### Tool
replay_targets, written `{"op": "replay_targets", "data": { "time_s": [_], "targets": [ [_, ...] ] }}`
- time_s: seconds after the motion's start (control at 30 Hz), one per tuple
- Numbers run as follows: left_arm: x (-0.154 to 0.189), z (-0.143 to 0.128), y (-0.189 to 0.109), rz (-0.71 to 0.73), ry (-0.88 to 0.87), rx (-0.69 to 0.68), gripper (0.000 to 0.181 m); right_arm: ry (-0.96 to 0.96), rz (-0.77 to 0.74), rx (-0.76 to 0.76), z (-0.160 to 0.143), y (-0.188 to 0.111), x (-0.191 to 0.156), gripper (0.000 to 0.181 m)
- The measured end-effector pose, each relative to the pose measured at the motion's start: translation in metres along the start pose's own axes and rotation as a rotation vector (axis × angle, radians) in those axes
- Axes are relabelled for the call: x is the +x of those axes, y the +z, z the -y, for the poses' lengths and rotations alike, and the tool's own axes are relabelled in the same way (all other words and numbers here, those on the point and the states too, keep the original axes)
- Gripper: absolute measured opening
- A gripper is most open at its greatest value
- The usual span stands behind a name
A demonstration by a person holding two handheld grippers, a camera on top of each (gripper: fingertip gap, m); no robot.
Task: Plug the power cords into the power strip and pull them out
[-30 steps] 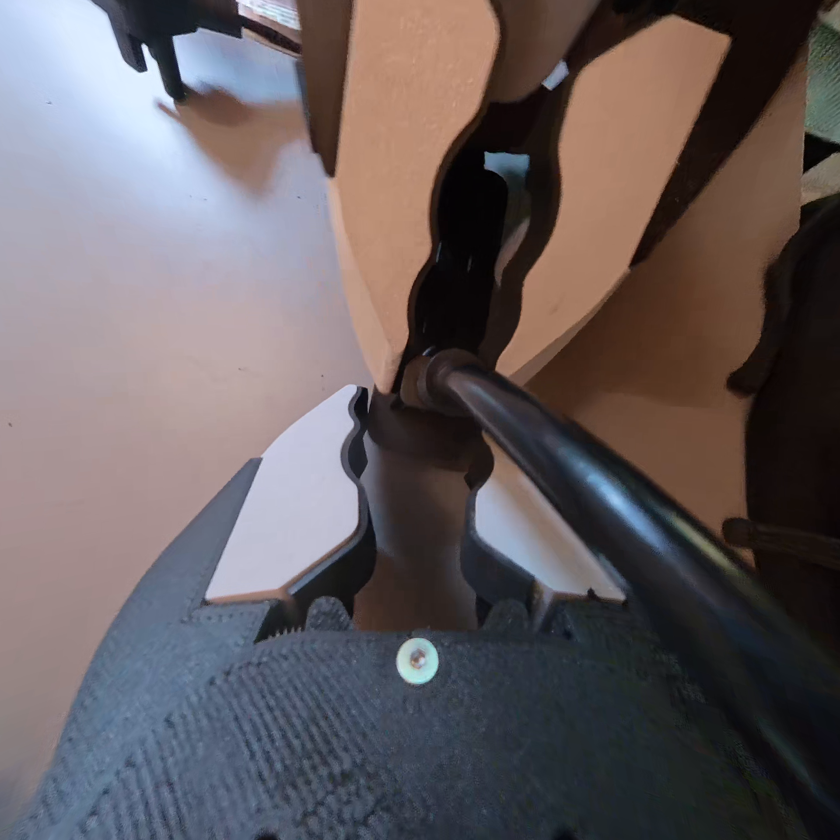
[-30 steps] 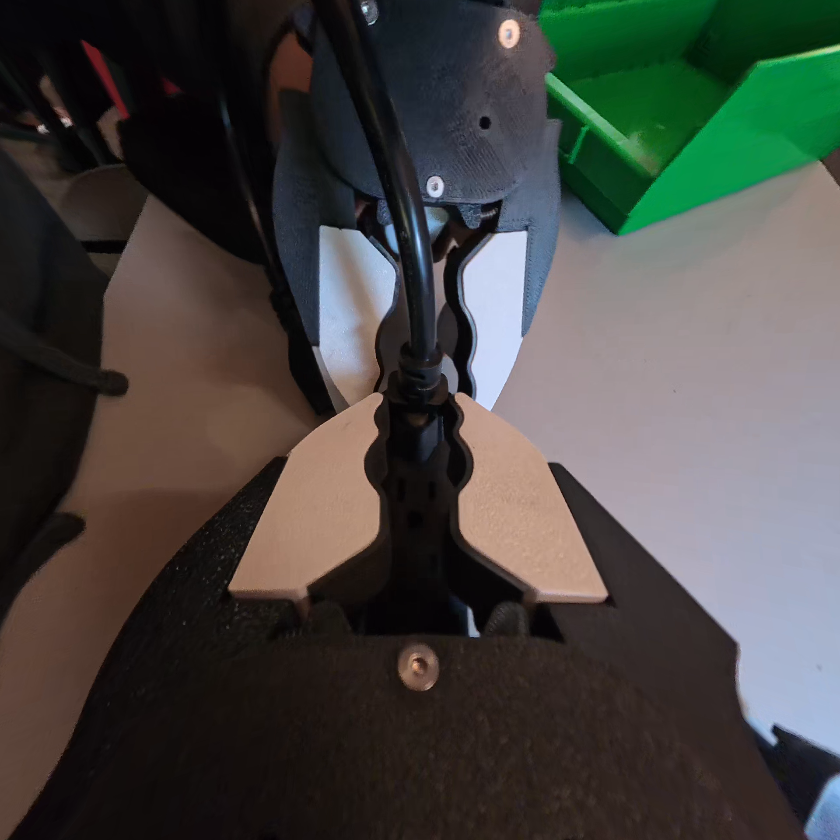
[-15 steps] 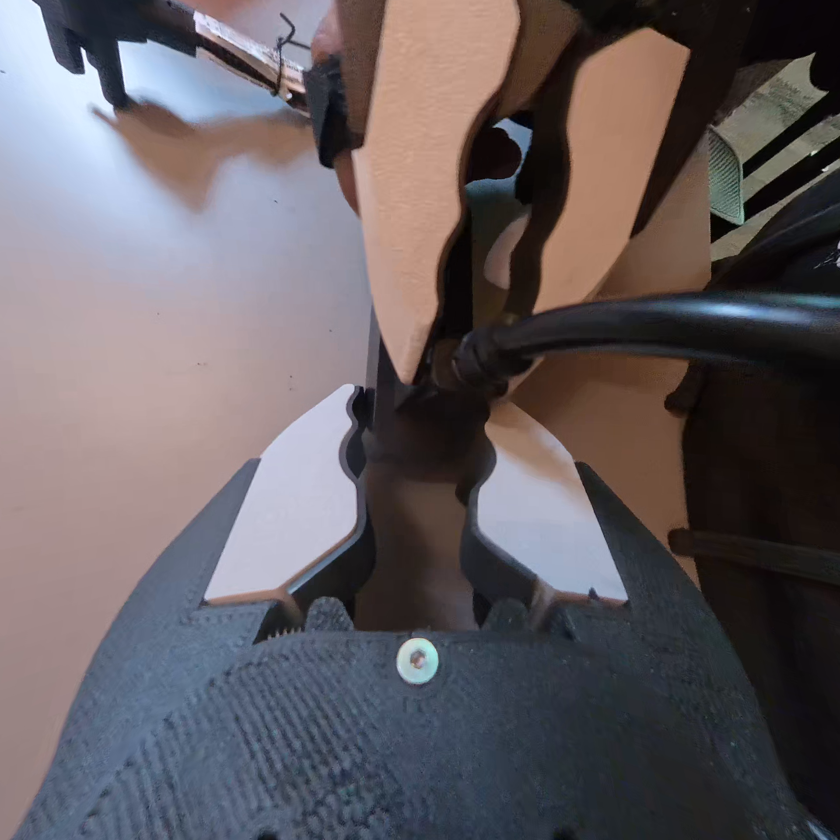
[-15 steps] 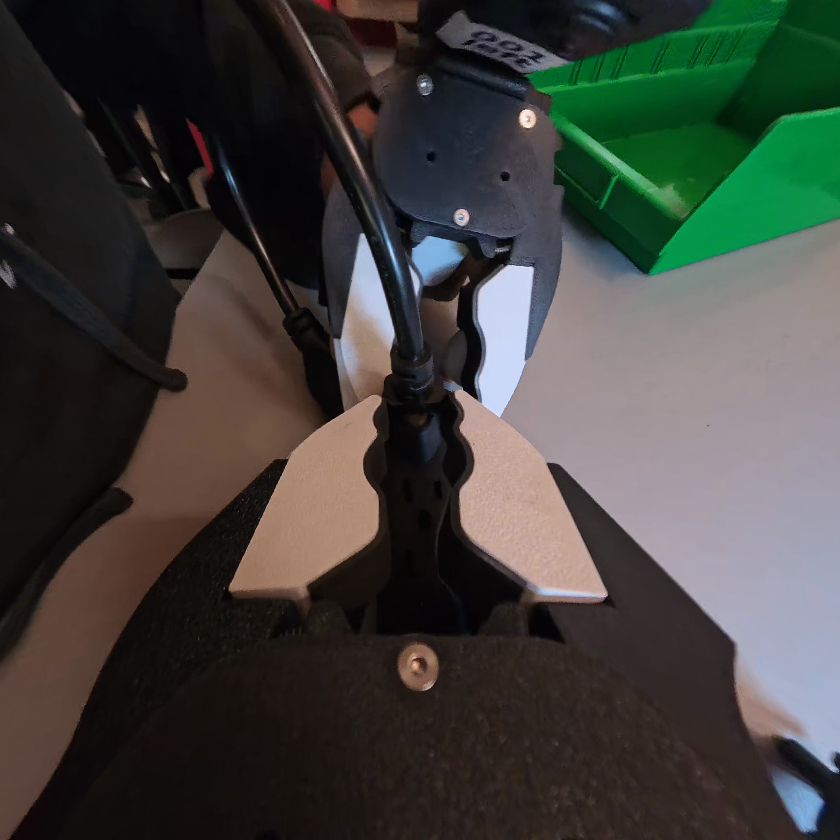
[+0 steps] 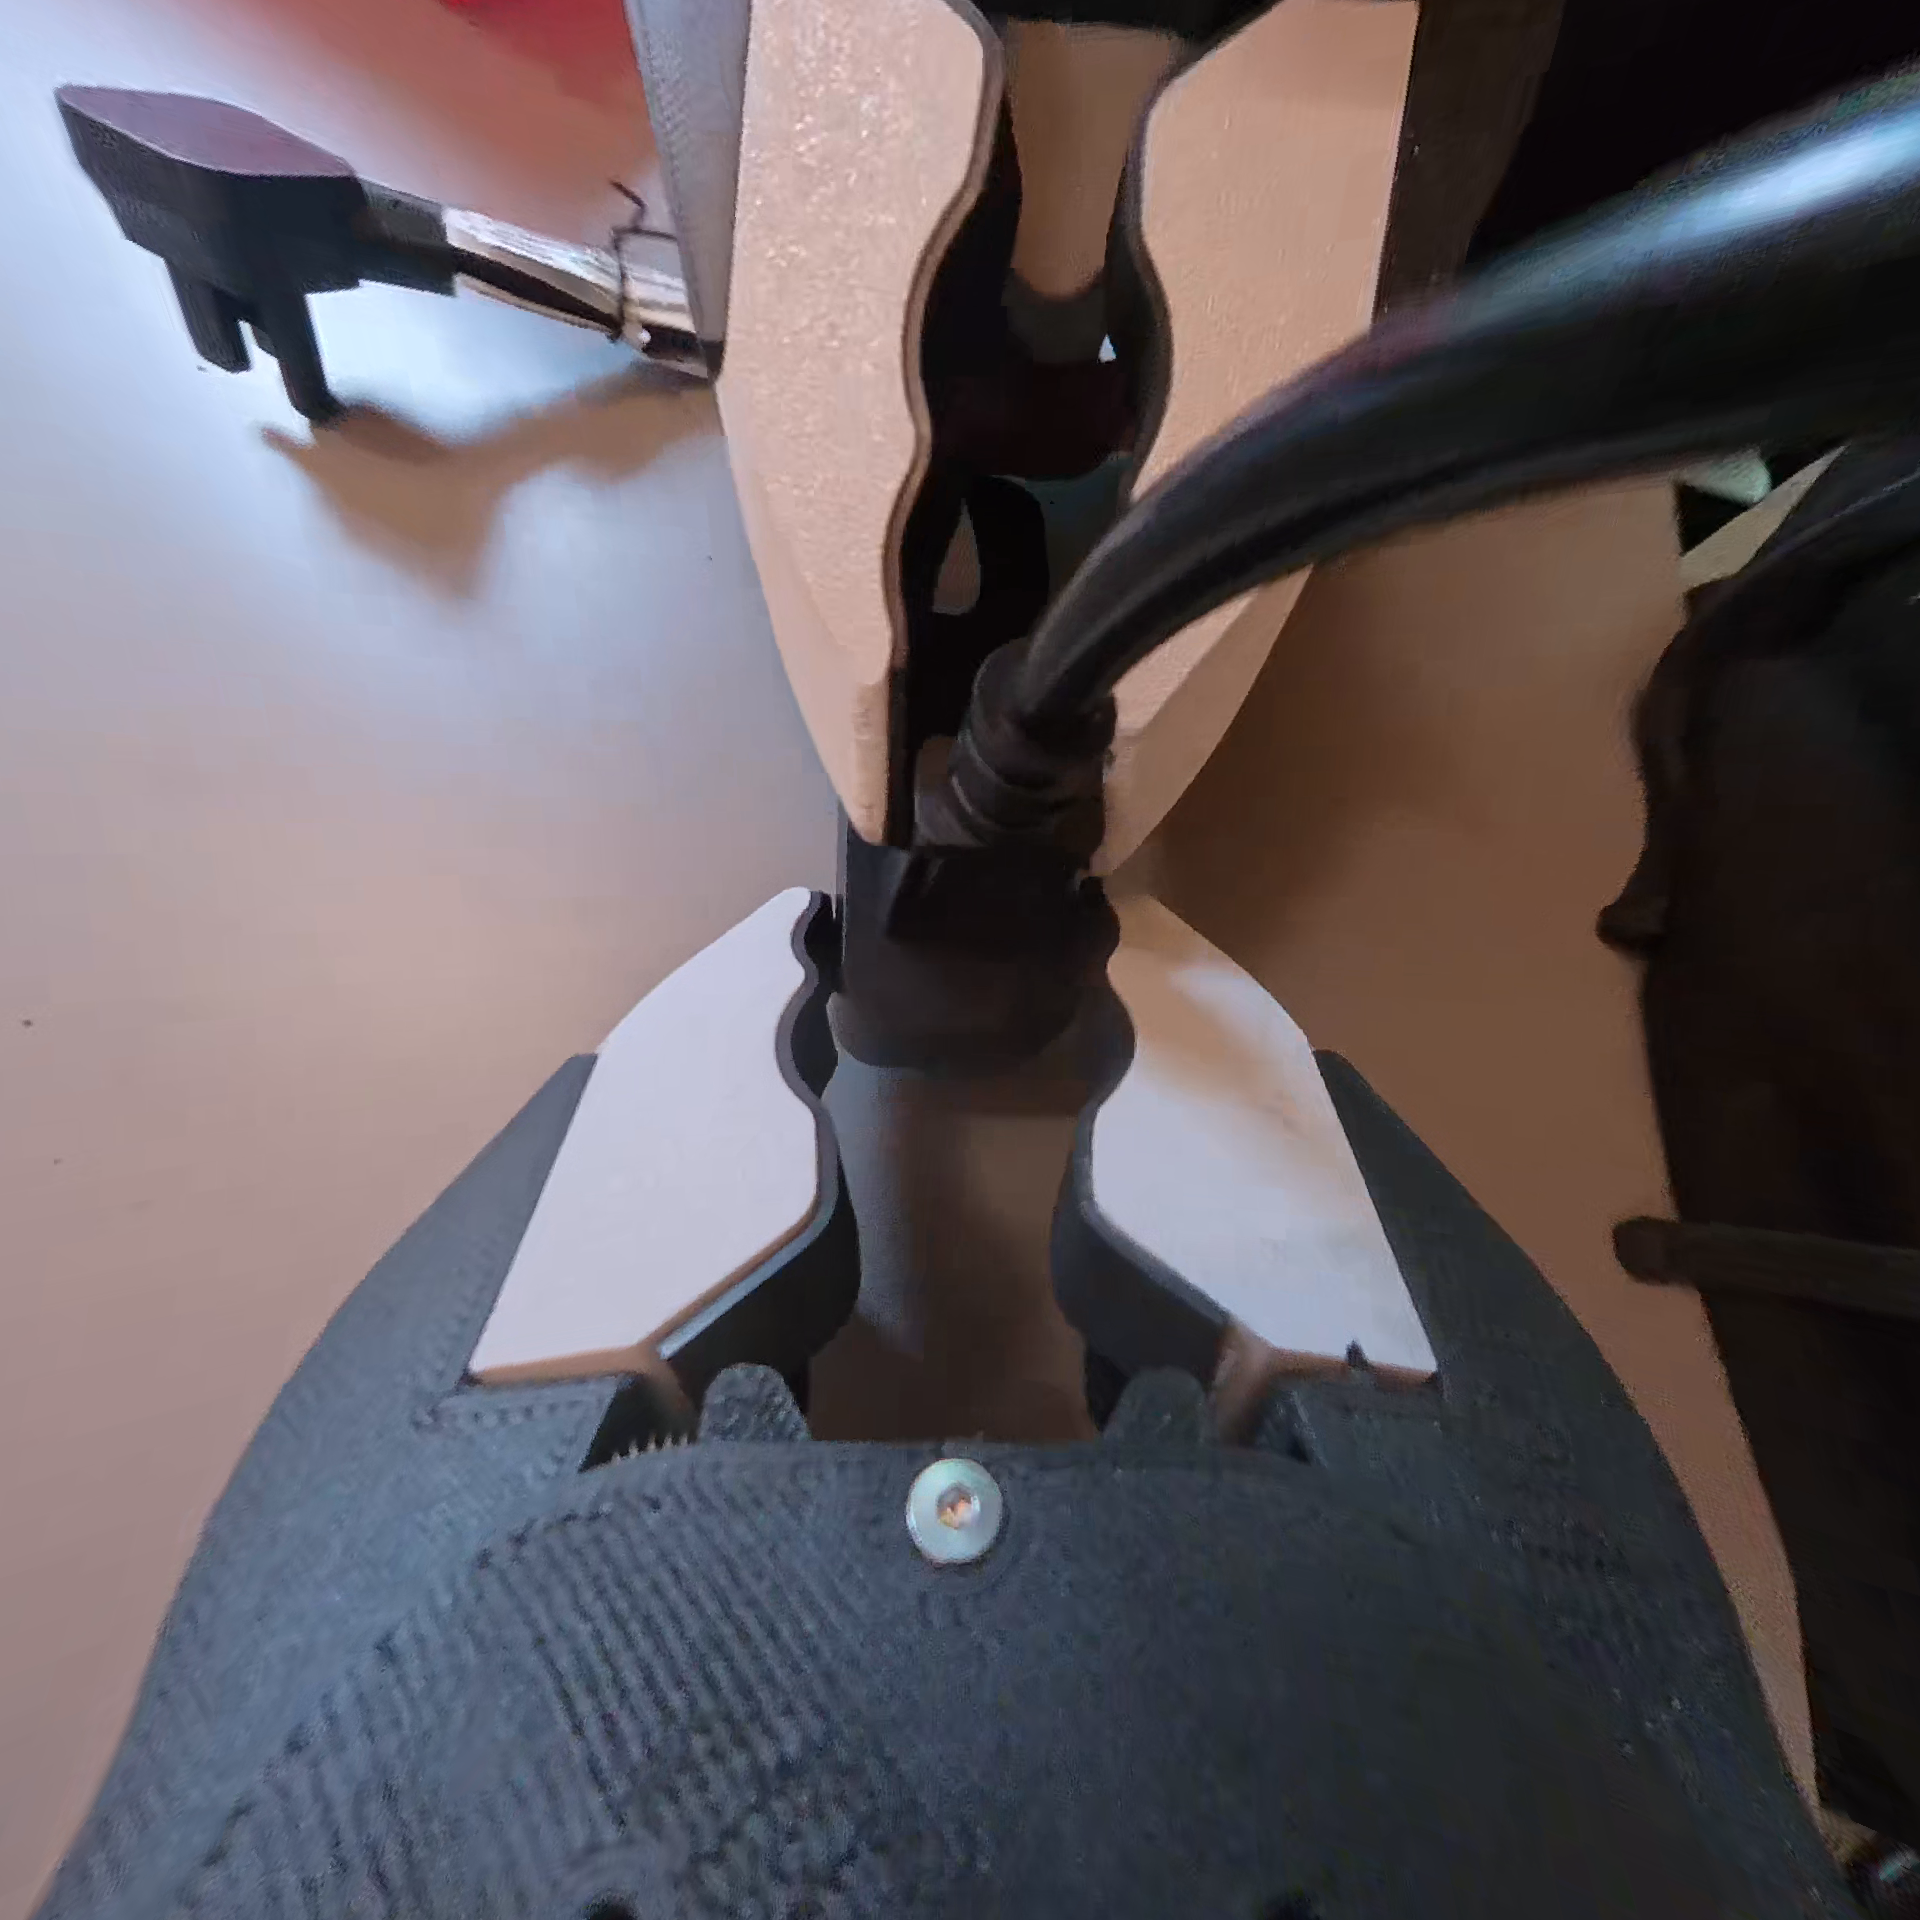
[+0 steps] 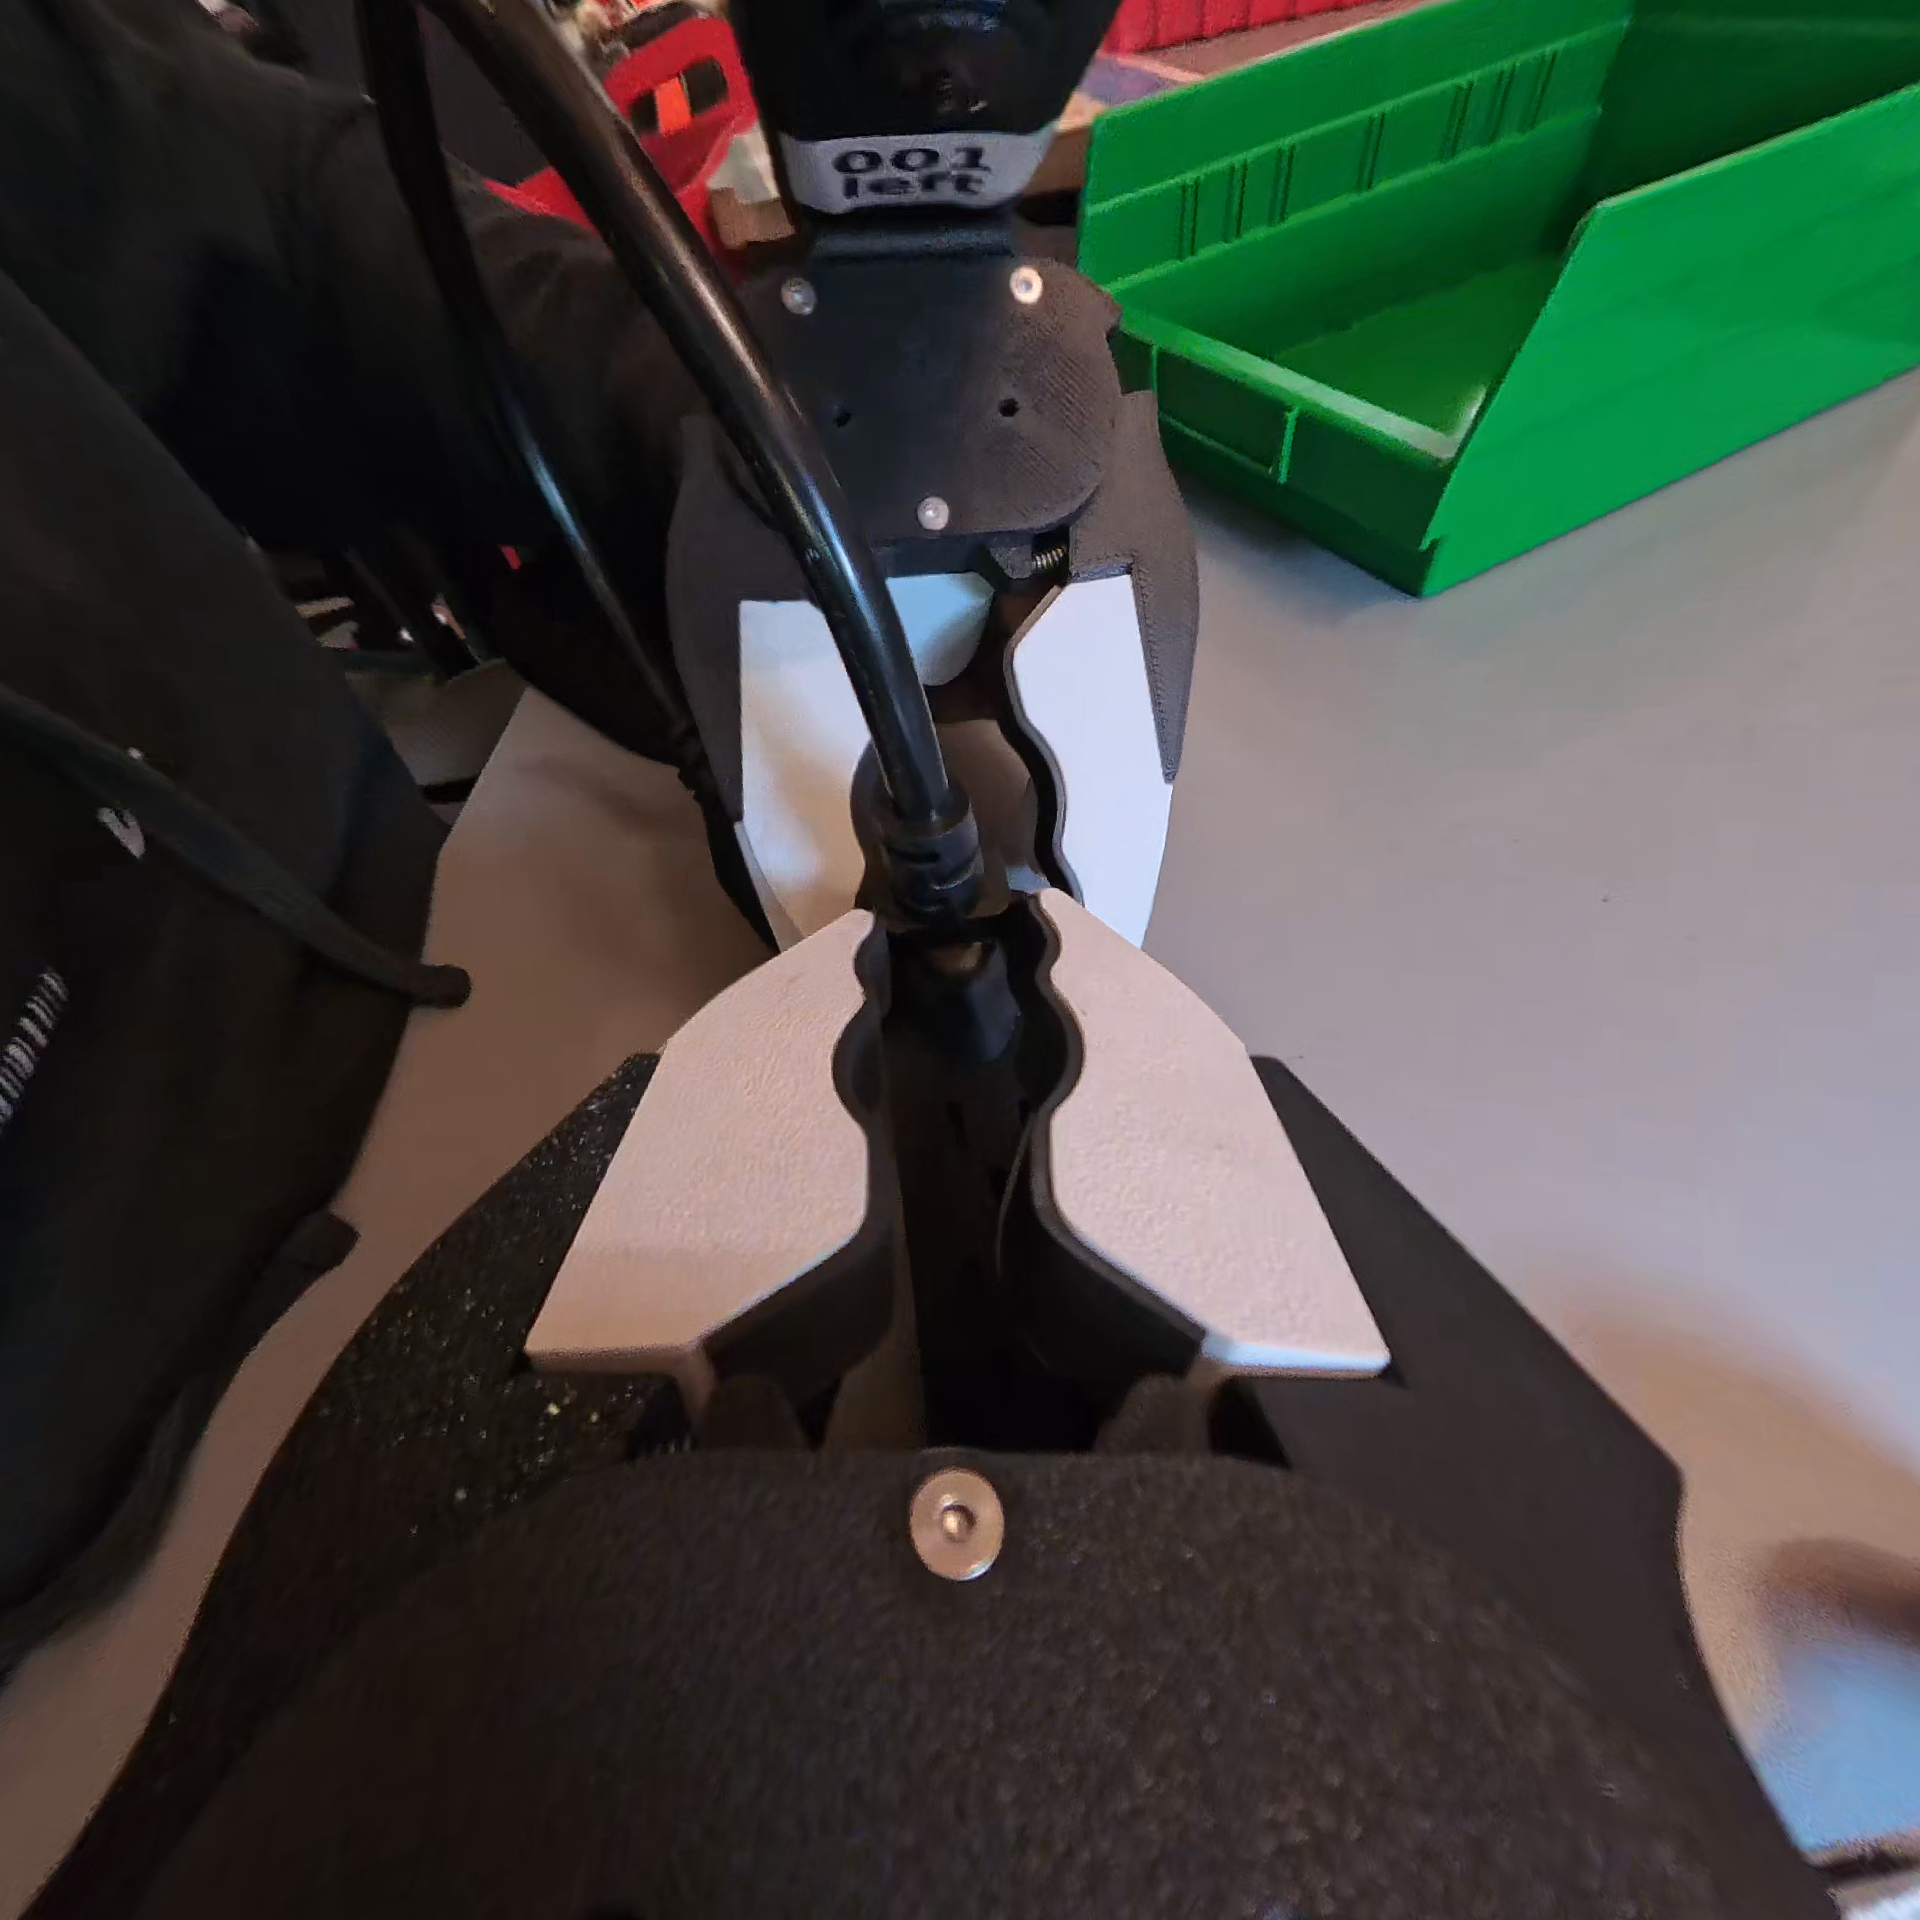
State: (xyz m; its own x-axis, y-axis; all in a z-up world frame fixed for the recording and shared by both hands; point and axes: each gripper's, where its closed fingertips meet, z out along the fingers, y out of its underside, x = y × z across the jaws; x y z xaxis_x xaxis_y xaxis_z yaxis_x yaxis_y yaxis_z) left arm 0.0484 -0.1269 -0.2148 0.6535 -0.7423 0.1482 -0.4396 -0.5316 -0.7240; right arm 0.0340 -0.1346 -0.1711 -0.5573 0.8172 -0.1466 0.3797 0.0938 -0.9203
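Observation:
My right gripper (image 6: 956,935) is shut on a long black slotted body, the power strip (image 6: 961,1143). A thick black cord (image 6: 727,364) leaves its front end through a ribbed collar (image 6: 930,857) and curves up and left. My left gripper (image 5: 961,935) faces it tip to tip and is shut on a dark rounded plug (image 5: 956,997). That plug touches the end of the black body held by the right gripper (image 5: 987,831). I cannot tell whether its prongs are seated. The left gripper also shows in the right wrist view (image 6: 956,883). Both are held above the pale table (image 6: 1507,935).
A green bin (image 6: 1558,260) stands on the table at the back right of the right wrist view. A black pronged plug (image 5: 229,197) lies on the table to the far left in the left wrist view. A person in black clothing (image 6: 156,623) is close beside the grippers. My right fingertips sit around 4 centimetres from my left ones.
Both grippers stay shut and tip to tip. The cord has swung from low right to high right in the left wrist view. Both views have tilted, showing more background.

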Motion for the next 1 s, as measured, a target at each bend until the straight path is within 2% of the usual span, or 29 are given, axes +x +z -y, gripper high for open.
{"op": "replay_targets", "data": {
  "time_s": [0.17, 0.27, 0.37, 0.5, 0.6, 0.77, 1.0],
  "targets": [
    [-0.002, -0.002, 0.002, 0.042, 0.081, -0.061, 0.046, -0.209, -0.103, -0.075, 0.000, 0.003, -0.005, 0.019],
    [-0.003, -0.003, 0.004, 0.036, 0.049, -0.079, 0.046, -0.145, -0.077, -0.064, -0.004, 0.002, -0.001, 0.021],
    [-0.001, -0.005, 0.004, 0.022, 0.024, -0.088, 0.045, -0.175, -0.070, -0.115, -0.008, 0.004, -0.002, 0.022],
    [0.002, 0.005, -0.003, 0.042, 0.069, -0.032, 0.043, -0.130, -0.073, -0.123, -0.013, 0.004, 0.001, 0.023],
    [0.001, -0.001, -0.004, 0.069, 0.123, -0.102, 0.041, -0.141, -0.065, -0.129, -0.014, 0.006, -0.001, 0.023],
    [0.003, -0.005, -0.003, 0.042, 0.113, -0.163, 0.040, -0.137, -0.062, -0.137, -0.013, 0.009, -0.002, 0.023],
    [0.006, -0.006, -0.001, 0.011, 0.118, -0.180, 0.040, -0.093, -0.065, -0.100, -0.011, 0.008, -0.004, 0.020]
  ]
}}
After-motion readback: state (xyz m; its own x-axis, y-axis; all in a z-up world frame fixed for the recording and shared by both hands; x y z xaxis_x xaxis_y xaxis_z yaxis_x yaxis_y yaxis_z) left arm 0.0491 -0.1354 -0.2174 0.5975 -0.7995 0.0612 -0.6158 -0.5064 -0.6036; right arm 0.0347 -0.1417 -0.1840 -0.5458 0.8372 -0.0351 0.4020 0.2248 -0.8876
